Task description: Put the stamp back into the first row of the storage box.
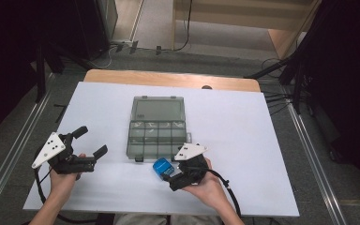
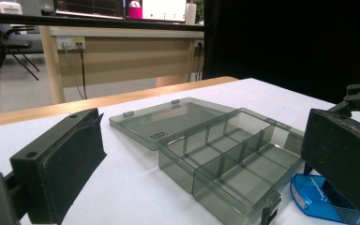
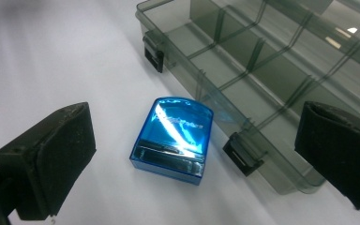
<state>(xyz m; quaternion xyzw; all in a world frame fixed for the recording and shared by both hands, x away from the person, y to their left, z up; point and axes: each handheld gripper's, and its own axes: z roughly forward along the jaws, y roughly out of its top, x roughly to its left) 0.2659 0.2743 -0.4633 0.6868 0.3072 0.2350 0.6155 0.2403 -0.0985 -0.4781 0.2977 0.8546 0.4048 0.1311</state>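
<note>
Right gripper view: right hand-held gripper (image 3: 192,159), jaws wide apart, hovers over the blue box (image 3: 173,138), organizer case (image 3: 281,70) beyond it.

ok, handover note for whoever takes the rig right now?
Left claw: open, holding nothing, hovering left of the organizer box.
Right claw: open, poised at the blue sharpener, not gripping it.
Sharpener lies on the white table cover, just outside the box's near wall, between its two latches.
Box is open, lid flat behind; the compartments in view look empty.
Done: nothing placed.
Left: probably grasp the sharpener and put it in a compartment.
</note>
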